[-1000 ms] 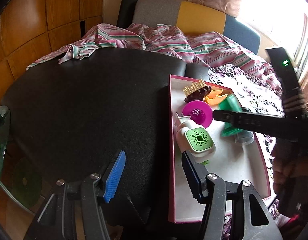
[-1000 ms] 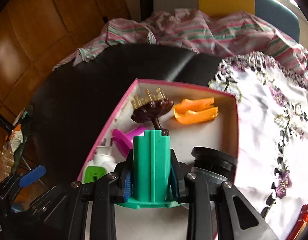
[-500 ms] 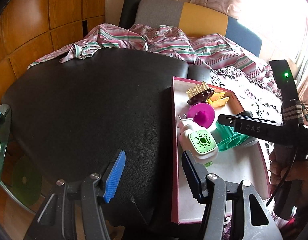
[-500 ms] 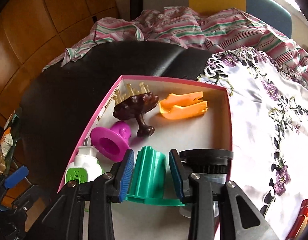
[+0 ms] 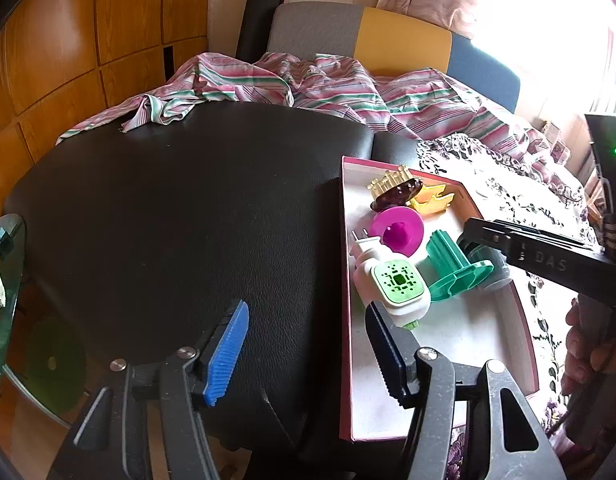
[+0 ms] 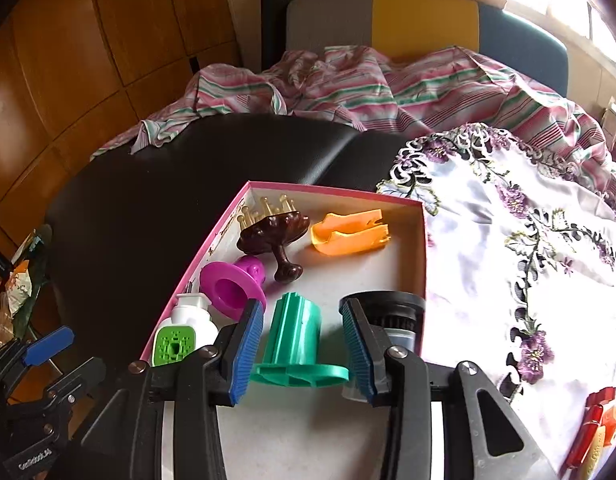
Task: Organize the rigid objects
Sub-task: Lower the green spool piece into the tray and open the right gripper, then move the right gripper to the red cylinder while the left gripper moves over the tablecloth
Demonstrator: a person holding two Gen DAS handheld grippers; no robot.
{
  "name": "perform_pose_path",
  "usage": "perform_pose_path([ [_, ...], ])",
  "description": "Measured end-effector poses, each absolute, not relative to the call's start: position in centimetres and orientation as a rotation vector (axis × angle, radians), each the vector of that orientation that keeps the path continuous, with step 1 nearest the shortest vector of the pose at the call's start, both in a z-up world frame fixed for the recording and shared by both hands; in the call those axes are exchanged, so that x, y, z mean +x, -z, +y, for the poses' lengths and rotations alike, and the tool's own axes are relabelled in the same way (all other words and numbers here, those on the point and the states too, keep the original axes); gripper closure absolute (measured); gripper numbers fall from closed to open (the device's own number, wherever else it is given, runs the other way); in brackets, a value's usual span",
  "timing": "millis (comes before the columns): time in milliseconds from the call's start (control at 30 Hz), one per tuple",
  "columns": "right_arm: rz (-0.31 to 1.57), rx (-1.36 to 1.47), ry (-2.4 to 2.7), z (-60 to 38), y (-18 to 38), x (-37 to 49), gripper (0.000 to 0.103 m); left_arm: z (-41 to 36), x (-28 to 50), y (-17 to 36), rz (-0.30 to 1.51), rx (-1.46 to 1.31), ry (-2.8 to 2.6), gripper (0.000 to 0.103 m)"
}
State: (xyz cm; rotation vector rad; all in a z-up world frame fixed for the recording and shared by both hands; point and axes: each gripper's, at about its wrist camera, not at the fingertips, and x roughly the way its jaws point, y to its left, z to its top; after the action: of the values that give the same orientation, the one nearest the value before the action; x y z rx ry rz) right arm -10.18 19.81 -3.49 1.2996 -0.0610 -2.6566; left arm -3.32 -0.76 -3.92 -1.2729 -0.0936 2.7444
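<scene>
A: Release step: the right gripper (image 6: 303, 346) jaws have just been opening, pads clear of the green ribbed spool (image 6: 297, 340), which stands between them on the pink-rimmed box (image 6: 332, 191) floor, near its right wall.

B: And the left gripper (image 5: 308, 354)?

A: Parted, holding nothing, straddling the box's left rim (idle). Next, judging by this: lift the right gripper straight back without tipping the spool.

Your left gripper (image 5: 303, 350) has black plastic arms, ribbed blue pads and silver pivot screws. Your right gripper (image 6: 303, 354) matches: black arms, blue ribbed pads, silver screws. Its body bears white "DAS" lettering, a lit green indicator and striped tape. Your hand (image 5: 588, 346) grips its black handle.
</scene>
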Motion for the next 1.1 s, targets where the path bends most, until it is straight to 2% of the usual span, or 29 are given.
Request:
perform_pose_path([
  [367, -0.031, 1.276, 2.685, 21.9, 2.4, -7.6, 0.060, -0.1, -2.8, 3.5, -0.061, -1.248, -2.741, 0.041],
  [500, -0.054, 1.286, 2.714, 23.8, 2.0, -6.6, 0.060, 0.5, -2.6, 3.2, -0.040, -1.225, -2.737, 0.033],
  [600, -0.073, 1.296, 2.748, 25.6, 1.7, -5.9, 0.060, 1.0, -2.6, 2.9, -0.025, -1.214, -2.730, 0.033],
  [1100, -0.321, 1.407, 3.016, 40.0, 0.7, -1.8, 0.060, 5.7, -2.8, 1.4, 0.097, -1.117, -2.653, 0.033],
])
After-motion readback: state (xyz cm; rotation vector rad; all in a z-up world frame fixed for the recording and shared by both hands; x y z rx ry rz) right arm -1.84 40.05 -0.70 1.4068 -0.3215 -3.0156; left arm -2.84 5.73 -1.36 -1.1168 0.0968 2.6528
